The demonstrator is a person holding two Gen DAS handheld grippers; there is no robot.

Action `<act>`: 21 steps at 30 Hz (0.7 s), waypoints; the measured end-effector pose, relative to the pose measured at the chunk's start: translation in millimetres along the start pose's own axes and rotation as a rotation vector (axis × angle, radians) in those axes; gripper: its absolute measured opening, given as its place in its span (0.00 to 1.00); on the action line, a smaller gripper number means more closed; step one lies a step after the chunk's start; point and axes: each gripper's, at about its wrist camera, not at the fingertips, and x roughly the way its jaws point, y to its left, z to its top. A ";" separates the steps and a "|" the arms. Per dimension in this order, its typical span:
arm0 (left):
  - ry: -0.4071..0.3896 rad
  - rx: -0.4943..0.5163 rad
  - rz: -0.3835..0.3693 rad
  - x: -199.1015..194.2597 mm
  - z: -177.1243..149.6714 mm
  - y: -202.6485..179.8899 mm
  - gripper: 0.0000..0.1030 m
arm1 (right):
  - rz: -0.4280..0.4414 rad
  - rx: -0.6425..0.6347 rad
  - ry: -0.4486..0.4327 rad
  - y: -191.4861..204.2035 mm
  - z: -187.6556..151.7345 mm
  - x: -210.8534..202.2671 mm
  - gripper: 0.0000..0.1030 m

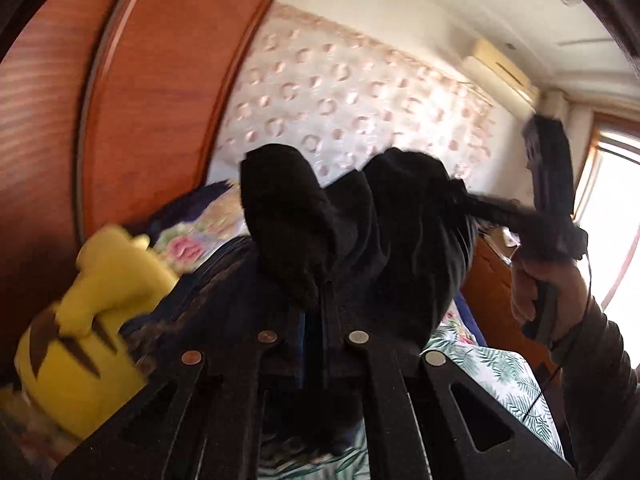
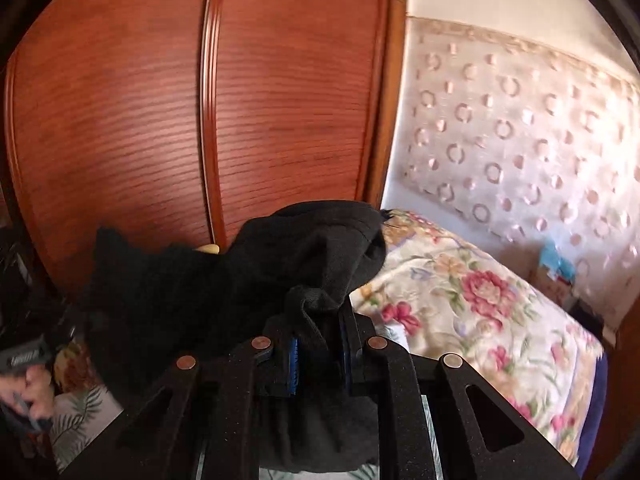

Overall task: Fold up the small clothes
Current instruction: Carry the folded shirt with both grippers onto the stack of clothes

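Reddish wooden wardrobe doors point(image 2: 192, 112) fill the left of both views; right of them stands a white padded headboard with ring pattern point(image 2: 520, 136), and below it a bed covered by a floral quilt point(image 2: 472, 292) and a leaf-print sheet point(image 1: 508, 376).

One black fleece garment point(image 1: 360, 232) is present. It is raised clear of the bed and stretched between the two grippers, with its long axis roughly horizontal, running left to right; loose folds stand above the fingers.

Left of the garment, against the wardrobe, sits one yellow plush toy with brown stripes point(image 1: 84, 320).

The left gripper point(image 1: 320, 320) is clenched on one end of the garment. The right gripper point(image 2: 320, 344), with blue pads point(image 2: 294, 364), is clamped on the other end. In the left wrist view, the right hand point(image 1: 548, 292) grips its handle right of the garment; a white wall air conditioner point(image 1: 500, 68) hangs above it.
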 end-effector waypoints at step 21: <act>0.072 0.009 0.082 -2.8 -24.7 23.1 0.09 | 0.017 0.068 0.046 -8.8 -12.6 74.4 0.40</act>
